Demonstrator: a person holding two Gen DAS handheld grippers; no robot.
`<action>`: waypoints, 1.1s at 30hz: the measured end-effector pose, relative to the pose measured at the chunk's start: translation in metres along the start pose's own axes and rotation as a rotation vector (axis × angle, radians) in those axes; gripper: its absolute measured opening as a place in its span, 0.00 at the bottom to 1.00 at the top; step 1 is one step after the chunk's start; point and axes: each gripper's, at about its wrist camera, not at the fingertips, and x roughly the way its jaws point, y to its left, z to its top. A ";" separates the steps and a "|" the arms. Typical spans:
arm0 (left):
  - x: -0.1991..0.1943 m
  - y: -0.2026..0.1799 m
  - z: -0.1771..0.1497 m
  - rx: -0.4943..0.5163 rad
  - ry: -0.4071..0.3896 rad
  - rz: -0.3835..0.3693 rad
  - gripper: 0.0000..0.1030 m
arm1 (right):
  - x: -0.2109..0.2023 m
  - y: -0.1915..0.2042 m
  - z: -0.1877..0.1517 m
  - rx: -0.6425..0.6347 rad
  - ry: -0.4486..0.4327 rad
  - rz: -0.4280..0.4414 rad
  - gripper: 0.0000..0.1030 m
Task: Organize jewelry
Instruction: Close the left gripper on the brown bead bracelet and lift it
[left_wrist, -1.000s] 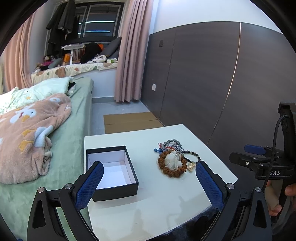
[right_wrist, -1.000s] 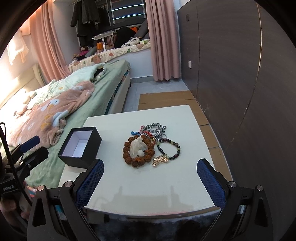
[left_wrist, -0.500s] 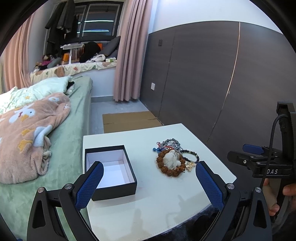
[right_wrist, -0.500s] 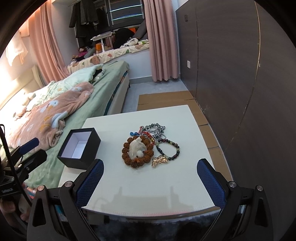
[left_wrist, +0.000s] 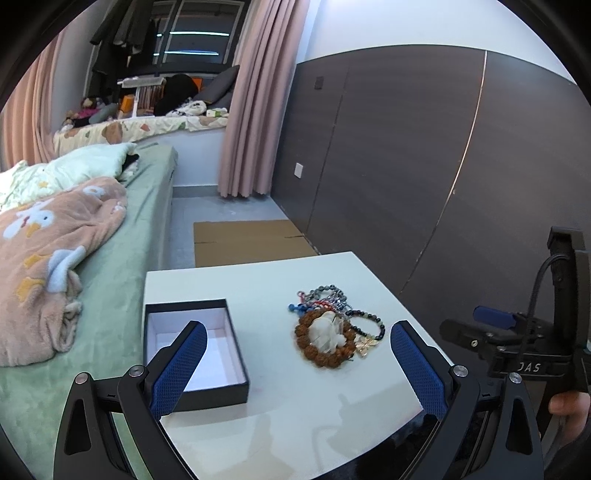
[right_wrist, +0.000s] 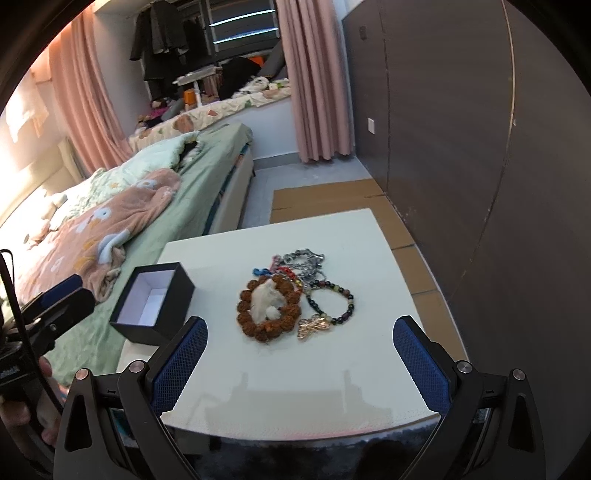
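Bedside white table (right_wrist: 314, 369): the jewelry pile (right_wrist: 291, 295) lies beside the empty black box (right_wrist: 155, 299). Both the left gripper (left_wrist: 295, 365) and right gripper (right_wrist: 299, 362) hover spread wide; nothing sorted yet.

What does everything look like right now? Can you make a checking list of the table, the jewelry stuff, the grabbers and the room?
Surface: white square table, mostly bare.
Job's things: open black cardboard box with white lining, empty; brown chunky-bead bracelet around a white lump; dark beaded bracelet with gold charm; tangled silver and coloured chains.
Clutter: nothing seen.
Grippers: left gripper open; right gripper open, both empty.
Cables: black cable on right gripper.
Surroundings: green bed, pink curtains.
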 end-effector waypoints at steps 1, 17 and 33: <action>0.002 0.000 0.001 -0.001 0.002 -0.001 0.97 | 0.003 -0.003 0.002 0.010 0.010 -0.003 0.99; 0.071 -0.008 0.004 0.003 0.135 -0.035 0.63 | 0.047 -0.071 0.012 0.343 0.151 0.046 0.91; 0.142 -0.008 -0.008 0.073 0.302 0.013 0.35 | 0.087 -0.088 0.018 0.429 0.253 0.076 0.73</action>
